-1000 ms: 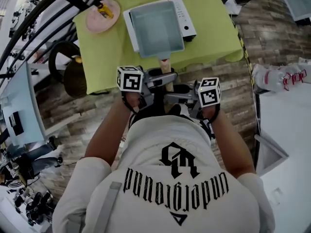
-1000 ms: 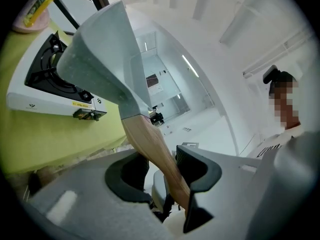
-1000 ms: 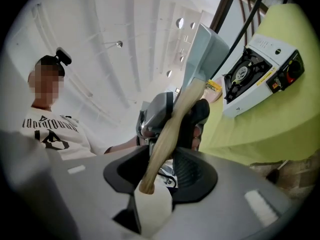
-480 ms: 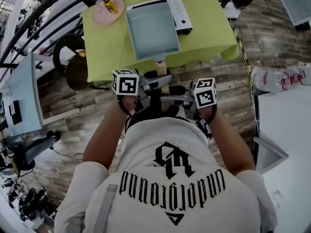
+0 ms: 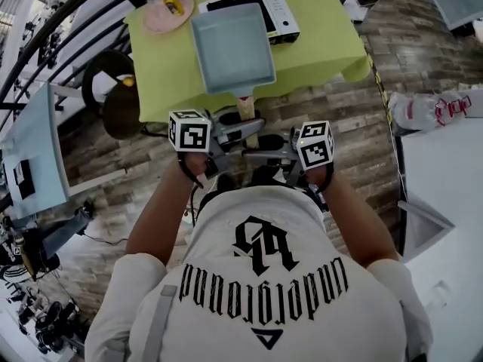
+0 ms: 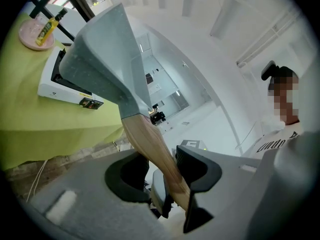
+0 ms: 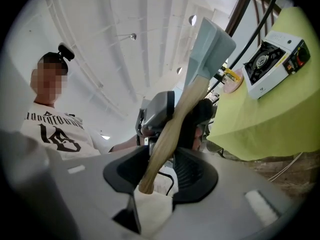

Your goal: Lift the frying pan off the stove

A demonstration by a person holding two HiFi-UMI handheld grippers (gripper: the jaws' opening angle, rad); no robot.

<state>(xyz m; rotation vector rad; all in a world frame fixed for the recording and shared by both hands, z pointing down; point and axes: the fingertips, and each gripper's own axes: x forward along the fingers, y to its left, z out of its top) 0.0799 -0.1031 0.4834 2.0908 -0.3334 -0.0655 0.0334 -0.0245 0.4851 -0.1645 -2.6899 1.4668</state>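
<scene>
The frying pan [image 5: 232, 47] is square and grey-blue with a wooden handle [image 5: 245, 110]. It hangs in the air over the green tablecloth [image 5: 321, 51], in front of the white portable stove [image 5: 272, 10]. My left gripper [image 5: 251, 126] comes in from the left and is shut on the handle [image 6: 155, 151]. My right gripper [image 5: 253, 155] comes in from the right and is shut on the handle's end [image 7: 167, 131]. In the left gripper view the pan [image 6: 107, 59] tilts up, clear of the stove [image 6: 62, 84]. The right gripper view shows the pan [image 7: 210, 39] raised, with the stove's [image 7: 272, 59] burner bare.
A pink plate [image 5: 167, 10] with a yellow item sits at the table's back left. A dark round stool [image 5: 113, 104] stands left of the table. A white counter [image 5: 445, 202] and wrapped bottles [image 5: 430, 110] lie to the right. Black railings cross the upper left.
The pan has shifted left and off the stove, so more of the stove's top shows behind it. Both grippers keep their hold on the handle.
</scene>
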